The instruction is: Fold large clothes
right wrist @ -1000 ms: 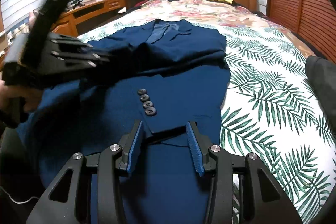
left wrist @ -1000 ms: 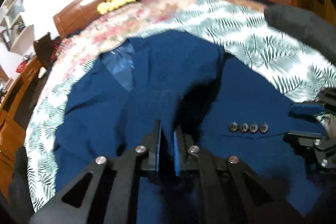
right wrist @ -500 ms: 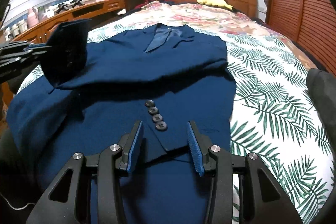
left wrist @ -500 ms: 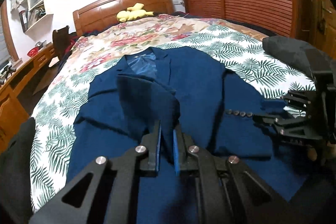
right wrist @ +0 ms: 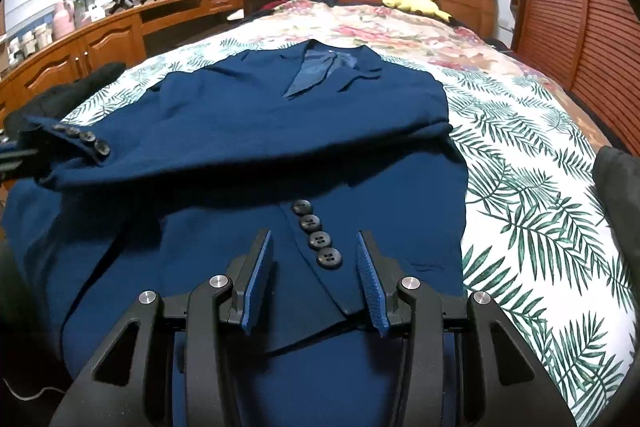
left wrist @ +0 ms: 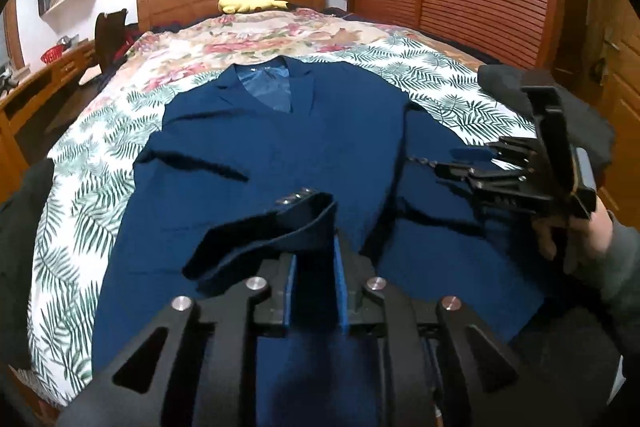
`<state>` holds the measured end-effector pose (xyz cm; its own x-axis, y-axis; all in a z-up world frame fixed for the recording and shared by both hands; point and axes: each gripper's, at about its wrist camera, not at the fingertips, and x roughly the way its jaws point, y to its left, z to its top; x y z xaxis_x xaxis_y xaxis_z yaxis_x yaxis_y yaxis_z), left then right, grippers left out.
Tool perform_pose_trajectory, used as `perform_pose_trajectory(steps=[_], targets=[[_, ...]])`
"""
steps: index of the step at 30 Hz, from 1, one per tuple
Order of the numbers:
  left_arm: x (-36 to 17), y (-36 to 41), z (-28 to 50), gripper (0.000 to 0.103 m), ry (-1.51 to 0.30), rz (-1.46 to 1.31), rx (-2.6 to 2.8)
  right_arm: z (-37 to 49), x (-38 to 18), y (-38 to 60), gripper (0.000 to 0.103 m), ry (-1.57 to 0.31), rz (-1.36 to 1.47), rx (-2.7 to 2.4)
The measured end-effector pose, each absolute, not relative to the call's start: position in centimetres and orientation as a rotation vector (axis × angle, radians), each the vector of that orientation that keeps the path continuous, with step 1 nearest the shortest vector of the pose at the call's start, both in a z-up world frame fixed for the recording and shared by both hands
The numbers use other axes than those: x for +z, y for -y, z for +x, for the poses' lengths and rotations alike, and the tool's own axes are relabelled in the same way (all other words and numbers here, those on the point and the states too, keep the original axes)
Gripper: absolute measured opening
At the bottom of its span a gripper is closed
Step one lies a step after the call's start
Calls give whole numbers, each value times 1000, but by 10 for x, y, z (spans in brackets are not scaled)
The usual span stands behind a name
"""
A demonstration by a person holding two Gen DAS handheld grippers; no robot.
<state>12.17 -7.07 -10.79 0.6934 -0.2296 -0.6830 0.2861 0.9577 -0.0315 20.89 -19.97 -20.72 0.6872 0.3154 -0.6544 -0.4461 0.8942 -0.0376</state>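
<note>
On the bed (right wrist: 540, 155), the soft, limp blue jacket (right wrist: 260, 115) handles best by its cuffs; the left hand-held gripper (left wrist: 314, 281) is opening around a sleeve cuff (left wrist: 296, 215), the right hand-held gripper (right wrist: 314, 281) is apart, empty.

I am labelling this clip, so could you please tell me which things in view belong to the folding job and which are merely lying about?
Part of the job:
- blue jacket
- sleeve cuff, between the pads of the left gripper, whose jaws are opening
- right gripper, open over the other cuff
- bed

Lying about:
- yellow plush toy
- dark clothing
- desk
</note>
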Motion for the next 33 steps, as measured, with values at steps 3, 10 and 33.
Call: perform_pose_trajectory(steps=[3,10,33], targets=[[-106,64,111,23,-743,59,-299,210,-209,198,43,-696,-210,429],[-100,40,94,36,-718,40,-262,210,-210,199,43,-699,-210,427],[-156,-73,94,39,-835,2,-44,216,-218,189,43,-709,-269,403]])
